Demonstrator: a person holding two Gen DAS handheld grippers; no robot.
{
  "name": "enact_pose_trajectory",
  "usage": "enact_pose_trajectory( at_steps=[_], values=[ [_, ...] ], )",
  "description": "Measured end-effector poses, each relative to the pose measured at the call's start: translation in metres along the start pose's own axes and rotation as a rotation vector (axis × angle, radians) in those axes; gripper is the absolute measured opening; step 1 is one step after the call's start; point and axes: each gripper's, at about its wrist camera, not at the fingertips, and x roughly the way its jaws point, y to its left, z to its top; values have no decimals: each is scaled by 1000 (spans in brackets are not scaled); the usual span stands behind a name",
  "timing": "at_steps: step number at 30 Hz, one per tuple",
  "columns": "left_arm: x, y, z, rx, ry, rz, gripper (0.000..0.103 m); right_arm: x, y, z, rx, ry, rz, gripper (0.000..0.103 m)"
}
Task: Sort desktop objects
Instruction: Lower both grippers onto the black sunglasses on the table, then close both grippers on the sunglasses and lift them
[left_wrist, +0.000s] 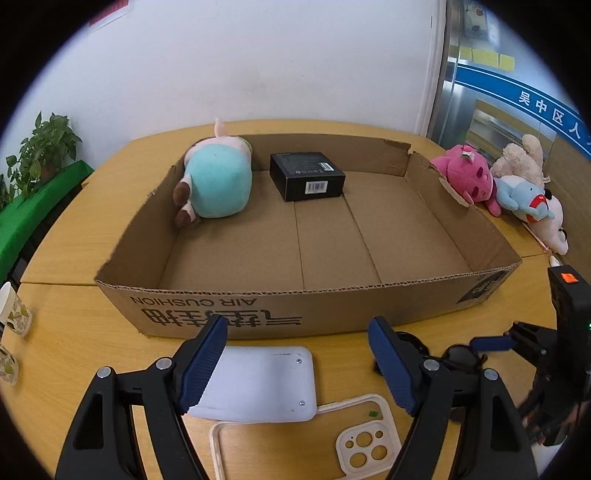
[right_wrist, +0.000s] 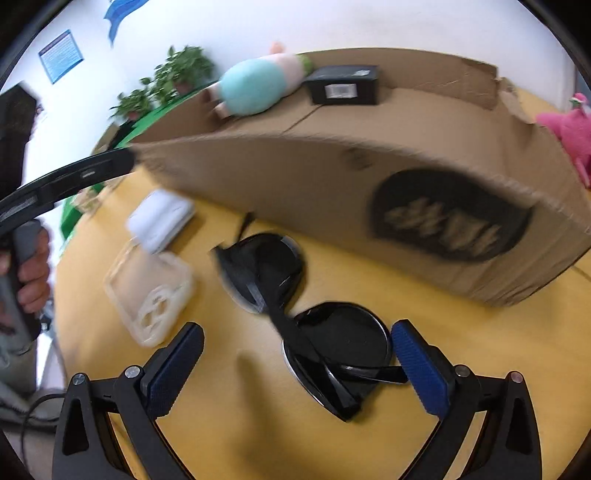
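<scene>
Both grippers spread, left (left_wrist: 297, 365) and right (right_wrist: 297, 363); box (left_wrist: 258, 306) upper centre holds one plush (left_wrist: 218, 184), one black carton (left_wrist: 306, 177); three plushies (left_wrist: 509, 184) right

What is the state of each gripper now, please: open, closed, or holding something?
Left gripper: open, holding nothing, above the white pad.
Right gripper: open, holding nothing, around the sunglasses.

Office, glass door w/ signage (left_wrist: 546, 107), sticky notes (left_wrist: 487, 57), potted plants (left_wrist: 44, 147)
</scene>
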Motion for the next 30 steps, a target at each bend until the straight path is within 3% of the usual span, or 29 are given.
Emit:
enact_pose_trajectory(
  at_steps=[2,6,10,13,16,18,20,22,23,25,30],
  values=[
    [4,-2,-2,0,14,-16,79,-7,11,-5,-10,-14,44,103],
    [14,-7,-5,-24,68,-91,79,-14,20,-5,-56,-58,-61,102],
    [31,-11,-9,-76,163,-208,79,4,24,-3,-96,7,-94,76],
    [47,-14,-13,-126,247,-289,79,11,39,-8,-164,27,-149,70],
    [60,-22,-19,-165,304,-355,77,13,51,-15,-170,30,-200,54],
    [66,-32,-22,-153,334,-380,75,10,53,-18,-123,18,-194,54],
    [70,-40,-27,-133,359,-393,64,8,53,-21,-60,-7,-174,54],
    [72,-46,-31,-112,368,-372,60,5,54,-25,-9,-33,-157,54],
    [70,-47,-31,-103,360,-367,52,4,55,-26,15,-44,-149,53],
    [71,-49,-34,-111,381,-408,44,1,53,-29,78,-75,-78,53],
    [65,-46,-36,-130,366,-429,35,2,62,-28,91,-92,-45,52]
  ],
)
